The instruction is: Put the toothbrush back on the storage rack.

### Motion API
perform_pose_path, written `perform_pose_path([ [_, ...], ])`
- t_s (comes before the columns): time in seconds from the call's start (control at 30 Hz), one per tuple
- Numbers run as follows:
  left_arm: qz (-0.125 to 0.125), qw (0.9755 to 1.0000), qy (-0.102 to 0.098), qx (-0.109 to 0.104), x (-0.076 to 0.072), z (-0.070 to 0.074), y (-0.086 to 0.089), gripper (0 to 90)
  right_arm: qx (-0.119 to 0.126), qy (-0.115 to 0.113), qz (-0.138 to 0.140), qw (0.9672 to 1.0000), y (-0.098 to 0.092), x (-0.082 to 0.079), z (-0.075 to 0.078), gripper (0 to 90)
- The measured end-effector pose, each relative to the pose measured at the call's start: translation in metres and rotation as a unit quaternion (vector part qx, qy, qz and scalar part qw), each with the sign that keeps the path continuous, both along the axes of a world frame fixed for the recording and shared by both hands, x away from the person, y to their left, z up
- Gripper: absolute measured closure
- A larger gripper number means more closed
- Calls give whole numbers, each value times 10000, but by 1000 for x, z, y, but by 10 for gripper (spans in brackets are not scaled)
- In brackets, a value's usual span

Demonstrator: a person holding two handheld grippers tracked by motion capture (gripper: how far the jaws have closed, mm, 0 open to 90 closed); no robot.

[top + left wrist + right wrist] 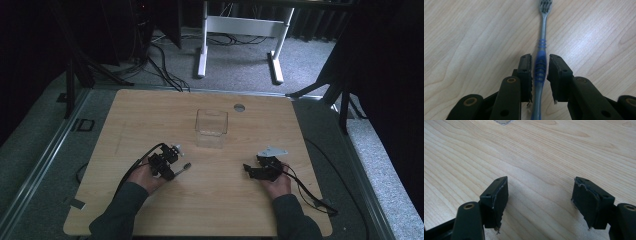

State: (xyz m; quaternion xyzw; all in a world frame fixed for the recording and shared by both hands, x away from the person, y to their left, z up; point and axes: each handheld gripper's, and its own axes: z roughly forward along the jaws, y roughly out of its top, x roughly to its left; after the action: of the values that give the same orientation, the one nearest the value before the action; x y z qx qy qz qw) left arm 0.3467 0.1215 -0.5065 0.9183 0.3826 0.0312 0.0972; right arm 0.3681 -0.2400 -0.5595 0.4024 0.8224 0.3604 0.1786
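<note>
Over on the left side of the table [150, 107], the person's left gripper [540, 72] sits low on the wood with its jaws around the blue part of a toothbrush [540, 67] handle. One pad looks to be touching it, the other shows a thin gap, so it's nearly closed but not clearly clamped yet. The brush lies flat, bristle head pointing away from the gripper. To do this grab well, the person should probably finish the squeeze square on that ribbed blue section, then lift straight up so the head doesn't swing. Mid-table, a clear plastic container [211, 127] stands upright, well apart from both grippers; likely the drop-off, just a guess. On the right, the right gripper [540, 202] hovers over bare wood, jaws spread wide, holding nothing.
</note>
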Motion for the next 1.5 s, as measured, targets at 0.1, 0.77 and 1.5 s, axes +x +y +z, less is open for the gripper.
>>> perform_pose_path([
  [0.1,-51,9999,81,63,0,-2,-1,730,0,-1,1,10000,0,0,0,287],
  [0.77,-120,9990,237,355,1,-8,-3,771,-4,2,2,10000,0,0,0,287],
  [1.5,-76,9991,283,305,6,-11,2,779,0,5,-2,10000,0,0,0,286],
])
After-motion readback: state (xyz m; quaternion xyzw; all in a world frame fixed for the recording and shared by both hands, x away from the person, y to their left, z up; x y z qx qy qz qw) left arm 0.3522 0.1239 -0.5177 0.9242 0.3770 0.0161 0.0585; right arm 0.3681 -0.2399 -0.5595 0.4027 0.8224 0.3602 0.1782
